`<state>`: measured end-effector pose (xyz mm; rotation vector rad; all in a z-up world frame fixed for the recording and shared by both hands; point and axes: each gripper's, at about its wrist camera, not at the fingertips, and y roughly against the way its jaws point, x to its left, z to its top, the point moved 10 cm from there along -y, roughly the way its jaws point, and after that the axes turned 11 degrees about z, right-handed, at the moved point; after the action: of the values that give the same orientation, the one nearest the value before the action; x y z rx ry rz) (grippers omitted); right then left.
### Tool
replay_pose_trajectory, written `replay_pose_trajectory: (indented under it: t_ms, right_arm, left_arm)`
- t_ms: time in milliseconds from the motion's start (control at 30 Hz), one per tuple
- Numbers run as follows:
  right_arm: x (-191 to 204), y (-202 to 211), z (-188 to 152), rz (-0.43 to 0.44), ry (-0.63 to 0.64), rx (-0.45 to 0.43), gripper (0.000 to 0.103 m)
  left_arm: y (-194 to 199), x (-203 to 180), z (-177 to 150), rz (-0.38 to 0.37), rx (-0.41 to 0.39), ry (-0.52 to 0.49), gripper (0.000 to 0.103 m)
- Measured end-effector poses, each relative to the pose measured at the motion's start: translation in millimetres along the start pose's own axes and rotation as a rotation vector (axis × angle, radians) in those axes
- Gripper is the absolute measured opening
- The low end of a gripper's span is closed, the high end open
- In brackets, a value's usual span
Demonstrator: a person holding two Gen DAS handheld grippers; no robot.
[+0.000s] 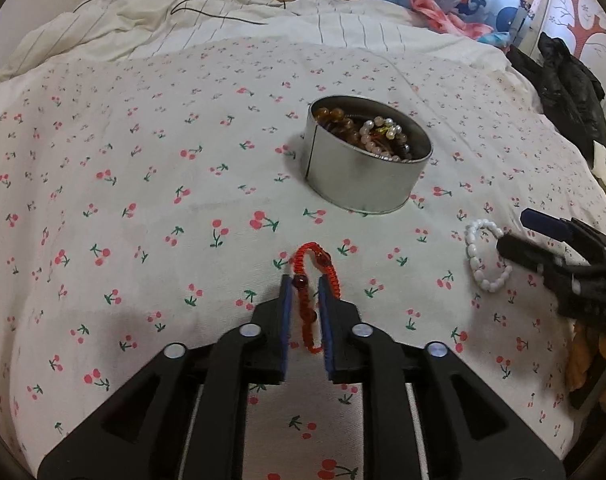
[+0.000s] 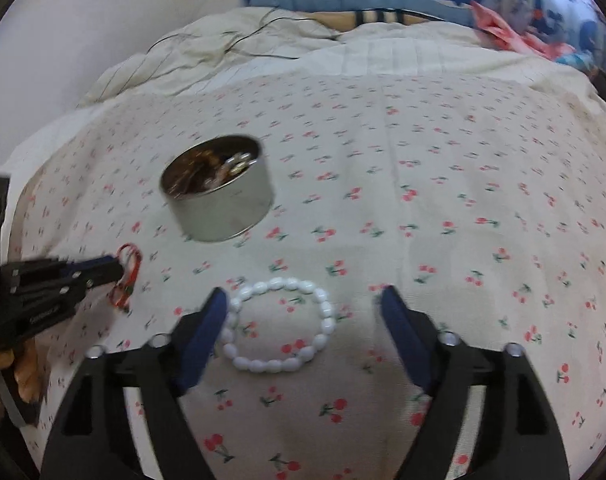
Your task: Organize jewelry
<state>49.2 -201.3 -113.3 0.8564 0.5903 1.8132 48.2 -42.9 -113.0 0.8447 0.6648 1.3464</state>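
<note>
Your left tool (image 1: 305,286) has its jaws narrowly parted with the red braided bracelet (image 1: 309,280) between them; whether the pads still pinch it, you cannot tell. Your right tool (image 2: 303,304) stands spread wide, the white bead bracelet (image 2: 279,324) lying on the bed (image 2: 443,200) between its fingers, touching the left one. The tin (image 1: 367,184) of jewelry sits ahead.

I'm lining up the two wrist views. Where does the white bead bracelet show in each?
Left wrist: white bead bracelet at right, beside the right gripper.
Right wrist: lower centre, between the open fingers.
Shared landmark: the round metal tin.
</note>
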Motion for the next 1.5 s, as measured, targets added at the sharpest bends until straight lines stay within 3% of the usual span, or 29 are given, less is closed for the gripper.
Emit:
replay_pose_trajectory:
  t_ms: [167, 333, 400, 500, 600, 667, 733, 867, 1133, 1300, 1500]
  right_arm:
    - [19, -21, -15, -0.006, 0.105, 0.107, 0.093]
    - [16, -25, -20, -0.008, 0.101, 0.125, 0.09]
    - [9, -22, -19, -0.004, 0.07, 0.111, 0.059]
    - [3, -19, -16, 0.005, 0.038, 0.101, 0.031]
    - [4, -17, -16, 0.01, 0.039, 0.097, 0.021]
    - [6, -16, -15, 0.005, 0.046, 0.093, 0.021]
    - [6, -16, -15, 0.002, 0.044, 0.096, 0.021]
    - [11, -19, -16, 0.006, 0.066, 0.101, 0.061]
    - [11, -22, -18, -0.002, 0.076, 0.1, 0.065]
    - [11, -25, -19, 0.01, 0.081, 0.1, 0.074]
    - [11, -30, -21, 0.017, 0.086, 0.093, 0.078]
  left_arm:
    - [-3, -2, -2, 0.003, 0.011, -0.005, 0.032]
    - [-3, -2, -3, 0.002, 0.015, -0.006, 0.037]
    - [-6, -3, -5, 0.004, 0.027, -0.01, 0.04]
    - [-8, -4, -7, 0.012, 0.034, -0.011, 0.046]
    - [-8, -4, -8, 0.012, 0.037, -0.008, 0.048]
    - [-8, -5, -8, 0.013, 0.037, -0.011, 0.048]
    - [-8, -5, -8, 0.015, 0.039, -0.013, 0.05]
    - [-8, -5, -8, 0.023, 0.037, -0.015, 0.052]
    - [-8, 2, -7, 0.058, 0.037, -0.007, 0.059]
    - [-10, 7, -6, 0.078, 0.043, 0.003, 0.06]
    - [-9, -7, -9, 0.093, 0.04, -0.078, 0.065]
